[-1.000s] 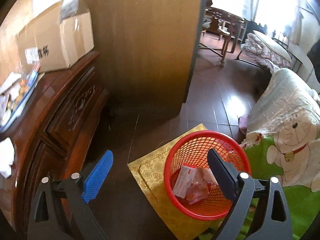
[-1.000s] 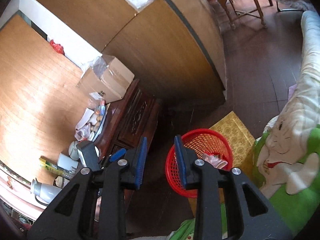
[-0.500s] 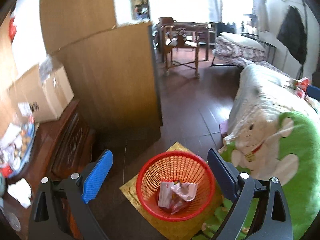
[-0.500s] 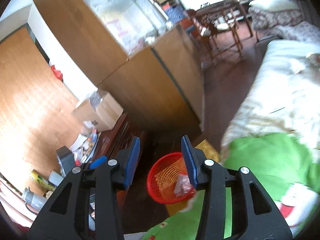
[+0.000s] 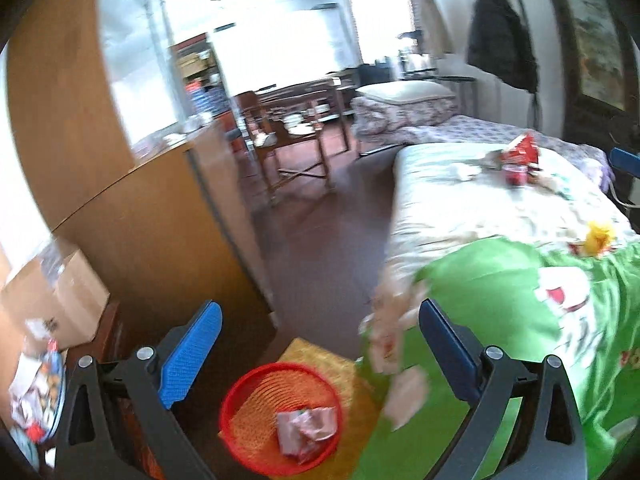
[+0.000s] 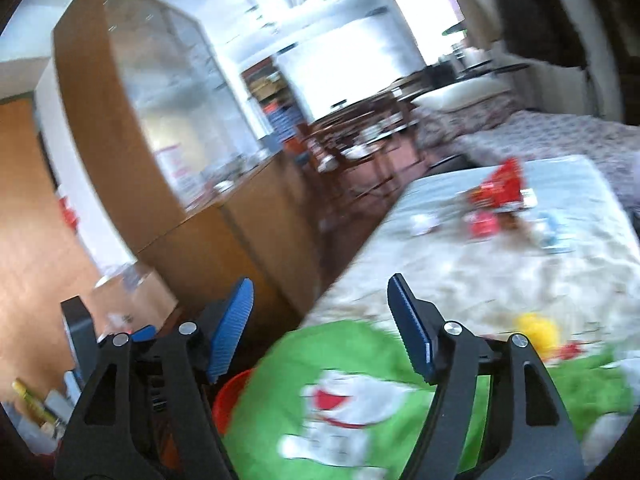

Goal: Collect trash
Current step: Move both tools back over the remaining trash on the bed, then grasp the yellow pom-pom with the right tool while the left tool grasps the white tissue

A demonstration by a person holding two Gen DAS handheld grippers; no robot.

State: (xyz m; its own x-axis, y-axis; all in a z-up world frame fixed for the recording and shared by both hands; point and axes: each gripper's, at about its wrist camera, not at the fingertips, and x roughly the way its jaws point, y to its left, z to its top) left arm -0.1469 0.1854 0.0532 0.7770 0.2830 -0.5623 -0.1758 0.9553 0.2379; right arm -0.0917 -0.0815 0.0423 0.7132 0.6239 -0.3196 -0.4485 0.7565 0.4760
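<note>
Both views have swung up and away from the red mesh basket [image 5: 282,414] toward the bed [image 5: 480,208]; a second ago the basket filled the lower centre of each view, now it sits low in the left wrist view and only a red sliver [image 6: 232,396] shows in the right wrist view.

- Left hand-held gripper [image 5: 320,354]: jaws wide apart, as in the earlier frame, nothing between the blue pads.
- Right hand-held gripper [image 6: 320,320]: jaws opening, far wider than a second ago, nothing between them.
- Basket: on the floor atop a yellow patterned mat [image 5: 320,360], just beside the bed; crumpled pinkish wrappers [image 5: 306,428] lie inside.
- Trash on bed: a red packet [image 5: 520,150] and a red cup-like item [image 5: 514,174] near the far end, white crumpled paper [image 5: 464,172] beside them, a yellow scrap [image 5: 598,236] nearer. Blur hides finer detail.
- Green cartoon-print blanket [image 5: 500,292]: covers the near end of the bed.
- Cardboard box [image 5: 60,300]: on the dark wooden desk at left, now at the frame edge.
- Wooden partition [image 5: 160,232]: between desk and dining area.
</note>
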